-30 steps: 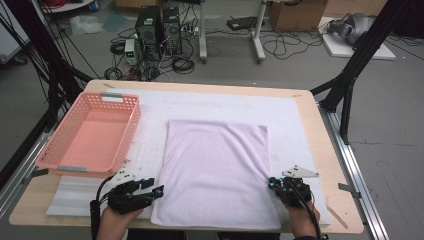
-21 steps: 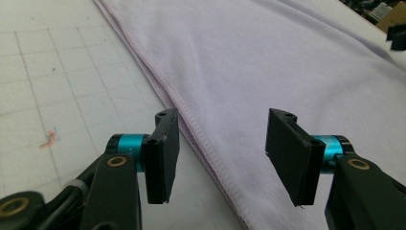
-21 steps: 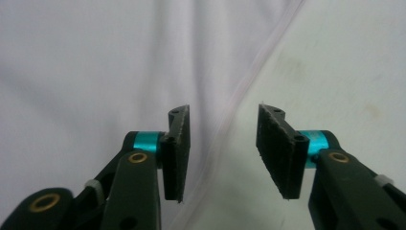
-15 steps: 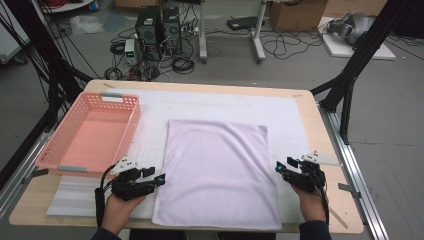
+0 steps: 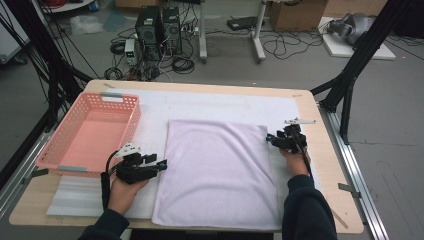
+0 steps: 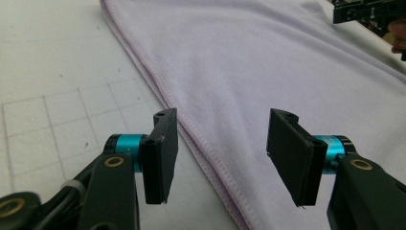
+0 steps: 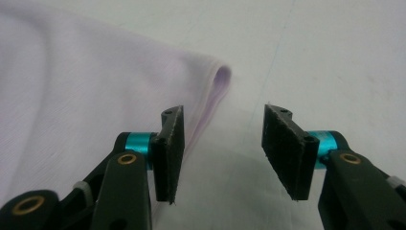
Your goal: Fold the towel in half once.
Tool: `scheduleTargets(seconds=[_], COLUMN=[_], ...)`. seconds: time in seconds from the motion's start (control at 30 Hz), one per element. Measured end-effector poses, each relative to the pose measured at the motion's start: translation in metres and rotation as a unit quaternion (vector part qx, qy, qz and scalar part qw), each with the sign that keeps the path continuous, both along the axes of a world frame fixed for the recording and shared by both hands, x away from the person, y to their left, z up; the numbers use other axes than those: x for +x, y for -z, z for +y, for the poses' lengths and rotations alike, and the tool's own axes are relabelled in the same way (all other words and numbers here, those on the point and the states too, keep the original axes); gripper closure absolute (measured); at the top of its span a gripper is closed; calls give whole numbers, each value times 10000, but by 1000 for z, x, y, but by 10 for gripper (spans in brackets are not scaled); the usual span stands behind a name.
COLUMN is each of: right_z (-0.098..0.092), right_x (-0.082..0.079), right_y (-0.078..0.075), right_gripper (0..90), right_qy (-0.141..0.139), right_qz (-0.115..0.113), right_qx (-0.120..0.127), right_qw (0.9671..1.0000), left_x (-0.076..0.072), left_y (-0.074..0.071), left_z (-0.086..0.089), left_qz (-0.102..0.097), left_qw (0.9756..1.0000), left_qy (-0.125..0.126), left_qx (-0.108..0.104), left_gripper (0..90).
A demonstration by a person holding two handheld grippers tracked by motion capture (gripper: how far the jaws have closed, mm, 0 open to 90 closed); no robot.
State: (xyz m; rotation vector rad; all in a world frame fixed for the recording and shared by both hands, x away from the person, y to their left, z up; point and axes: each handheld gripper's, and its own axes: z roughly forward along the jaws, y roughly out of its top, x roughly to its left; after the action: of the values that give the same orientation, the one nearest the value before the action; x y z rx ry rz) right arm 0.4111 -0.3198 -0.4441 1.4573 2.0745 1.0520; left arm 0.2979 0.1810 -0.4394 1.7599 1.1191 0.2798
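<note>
High view: lilac towel [image 5: 220,172] lies flat mid-desk [image 5: 330,170], left gripper [image 5: 161,164] at its left edge, right gripper [image 5: 270,137] by far right corner. Left gripper view: jaws spread, just opened wider, straddling hem, not pinching. Right gripper view: jaws spread, corner beside them, nothing gripped.

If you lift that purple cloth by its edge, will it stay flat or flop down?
It will probably flop: the purple cloth lies limp and flat, and its corner curls softly. It looks thin, so likely light. Pushed, it would probably wrinkle rather than slide whole.
</note>
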Motion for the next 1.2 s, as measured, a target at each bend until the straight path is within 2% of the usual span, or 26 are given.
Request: scheduleTargets(seconds=[0.1, 0.13, 0.17, 0.2, 0.27, 0.3, 0.33, 0.4, 0.47, 0.5, 0.53, 0.57, 0.63, 0.73, 0.8, 0.87, 0.9, 0.97, 1.0, 1.03, 1.07, 1.1, 1.13, 1.17, 1.2], right_z=[9, 12, 15, 17, 20, 21, 20, 16, 21, 24, 26, 26, 21, 11, 7, 2, 2, 4, 4, 4, 3, 3, 2, 1, 1], right_x=[17, 20, 21, 23, 26, 26, 27, 27, 26, 25, 24, 22, 19, 9, 1, -5, -8, -15, -17, -19, -21, -23, -24, -25, -27], right_y=[5, 6, 6, 6, 2, 0, -1, 0, 2, 2, 0, -2, -7, -16, -19, -22, -23, -25, -26, -26, -26, -25, -25, -24, -23], right_gripper=[587, 670, 814, 867, 879, 880, 880, 879, 859, 808, 713, 671, 623, 600, 598, 589, 593, 609, 609, 609, 609, 608, 608, 607, 606], right_qy=[-57, -50, -85, -206, -285, -192, -102, 99, 179, 194, 265, 319, 321, 282, 231, 68, -22, -100, -146, -143, -164, -171, -161, -165, -161], right_qz=[109, 41, 14, 44, 21, -71, -145, -154, -204, -255, -314, -332, -306, -413, -465, -250, -207, -353, -395, -383, -393, -400, -394, -399, -396], right_qx=[144, 11, -36, 18, -365, -678, -785, -657, -818, -942, -1057, -1078, -879, -550, -430, -283, -270, -328, -358, -358, -353, -335, -328, -311, -292], right_qw=[9998, 10000, 10000, 9998, 9989, 9975, 9968, 9977, 9963, 9950, 9935, 9931, 9951, 9972, 9977, 9993, 9994, 9988, 9985, 9985, 9985, 9985, 9986, 9986, 9987], left_x=[6, 7, 8, 8, 8, 7, 7, 5, 6, 7, 8, 9, 16, 34, 51, 68, 77, 92, 97, 102, 106, 106, 106, 105, 105], left_y=[1, 1, 2, 2, 3, 2, 2, 2, 3, 3, 3, 4, 2, -3, -4, -1, 0, 4, 6, 9, 11, 12, 12, 11, 11], left_z=[-1, -1, -1, -1, -1, -1, -1, -1, -1, -2, -1, -1, -2, -4, -8, -11, -14, -19, -22, -25, -29, -33, -36, -38, -39], left_qz=[-61, -60, -47, -45, -27, -25, -41, -32, -27, -33, -52, -81, -53, -183, -143, -43, 5, 62, 111, 222, 307, 171, 41, -44, -117], left_qw=[10000, 10000, 10000, 10000, 9999, 9999, 9999, 9999, 9999, 9999, 9999, 9999, 9997, 9995, 9990, 9985, 9982, 9969, 9965, 9960, 9951, 9936, 9928, 9918, 9894], left_qy=[-37, -41, -39, -67, -65, -64, -64, -47, -45, -59, -77, -87, -92, -256, -405, -534, -573, -701, -747, -748, -720, -714, -620, -595, -670], left_qx=[-9, 20, 62, 56, 92, 95, 102, 100, 119, 96, 71, 69, 200, 91, 104, 118, 178, 360, 365, 436, 600, 861, 1021, 1133, 1286], left_gripper=[447, 447, 447, 446, 445, 445, 445, 445, 443, 439, 434, 434, 432, 434, 447, 482, 488, 525, 527, 533, 548, 593, 678, 819, 847])
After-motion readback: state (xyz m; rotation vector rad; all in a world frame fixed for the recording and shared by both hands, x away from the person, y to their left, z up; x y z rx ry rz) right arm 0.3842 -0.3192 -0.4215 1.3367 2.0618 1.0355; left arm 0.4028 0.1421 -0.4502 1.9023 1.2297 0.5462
